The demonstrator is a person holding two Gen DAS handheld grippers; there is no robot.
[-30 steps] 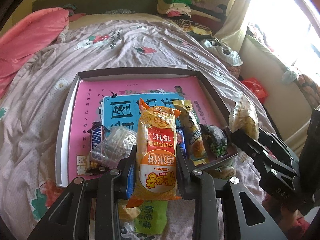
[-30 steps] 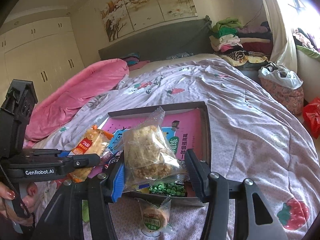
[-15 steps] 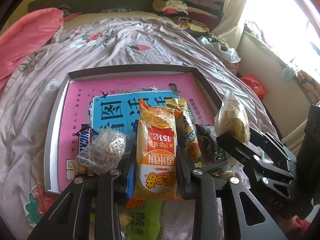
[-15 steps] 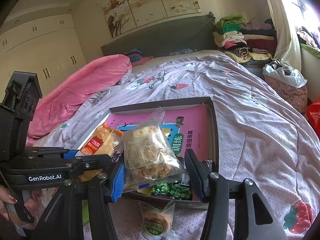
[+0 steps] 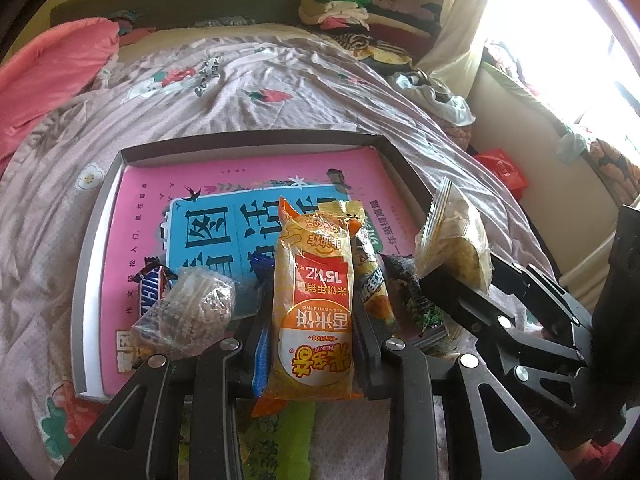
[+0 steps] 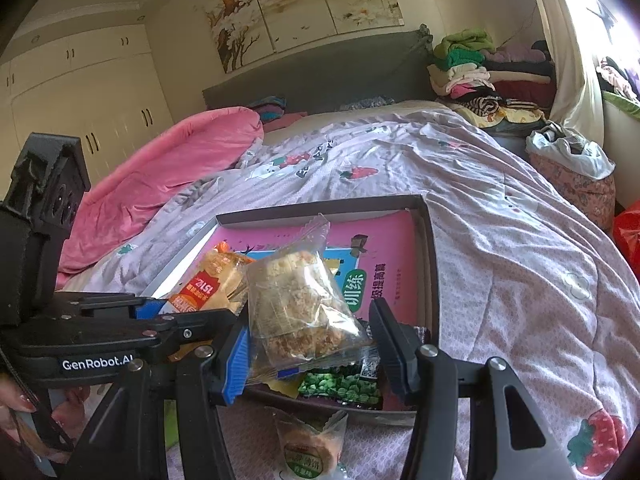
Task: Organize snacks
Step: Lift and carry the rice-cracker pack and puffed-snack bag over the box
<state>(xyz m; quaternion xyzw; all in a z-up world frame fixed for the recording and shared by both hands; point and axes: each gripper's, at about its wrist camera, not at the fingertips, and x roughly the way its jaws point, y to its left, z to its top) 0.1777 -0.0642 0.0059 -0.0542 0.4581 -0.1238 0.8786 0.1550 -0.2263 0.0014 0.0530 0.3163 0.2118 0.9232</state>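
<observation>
Nothing's changed: my left claw [image 5: 312, 336] still grips the rice cracker pack [image 5: 312, 308], right claw [image 6: 312, 344] the clear-wrapped cake [image 6: 296, 308], both over the tray [image 5: 256, 142], unplaced.

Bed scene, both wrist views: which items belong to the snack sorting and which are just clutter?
Job:
- left gripper, shut on orange rice-cracker pack
- right gripper, shut on clear pastry bag
- box tray
- green pea packet
- chocolate bar

Clutter:
- pink blanket
- folded clothes pile
</observation>
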